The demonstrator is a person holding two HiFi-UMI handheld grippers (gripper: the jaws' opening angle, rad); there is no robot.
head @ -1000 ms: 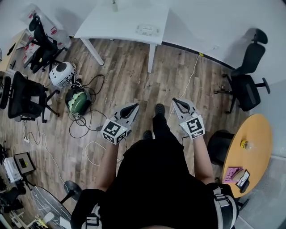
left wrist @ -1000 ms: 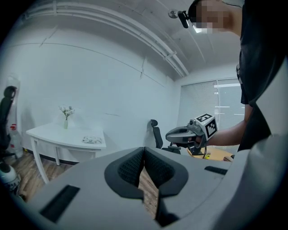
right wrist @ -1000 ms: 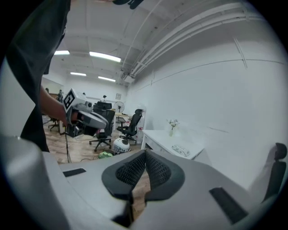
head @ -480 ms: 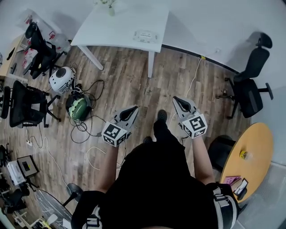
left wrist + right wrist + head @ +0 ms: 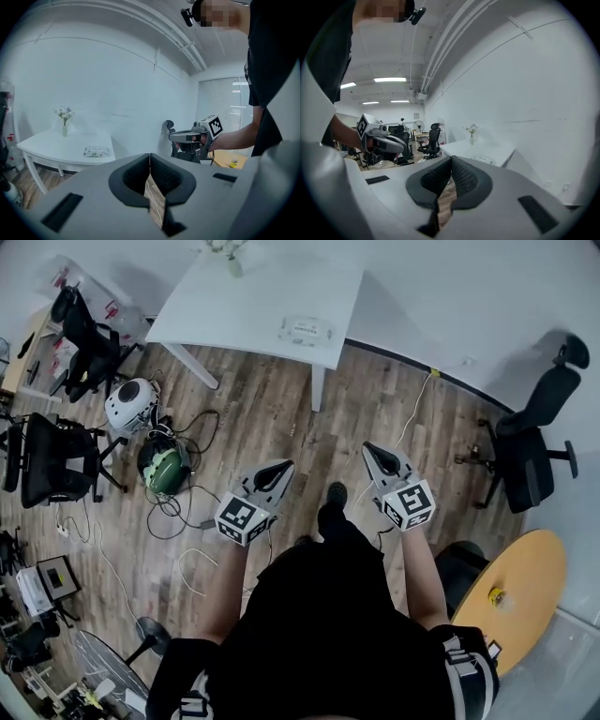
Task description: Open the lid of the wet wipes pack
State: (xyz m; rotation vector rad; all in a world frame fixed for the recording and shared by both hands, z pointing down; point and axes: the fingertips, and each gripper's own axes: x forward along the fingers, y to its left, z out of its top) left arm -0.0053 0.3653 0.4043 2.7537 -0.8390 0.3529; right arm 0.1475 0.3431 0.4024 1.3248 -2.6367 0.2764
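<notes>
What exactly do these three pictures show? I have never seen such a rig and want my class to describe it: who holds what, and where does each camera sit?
There is no robot here. A person standing on a wooden floor holds a hand tool in each hand: the left gripper and the right gripper. The picture from above comes from a camera on the person's head, looking steeply down. The other two come from cameras riding on each gripper, looking along its two jaws. Both grippers are shut and hold nothing. Ahead, across the floor, stands a white table. A wet wipes pack lies on it and a small vase of flowers stands at its far edge. Neither gripper touches the pack yet.
</notes>
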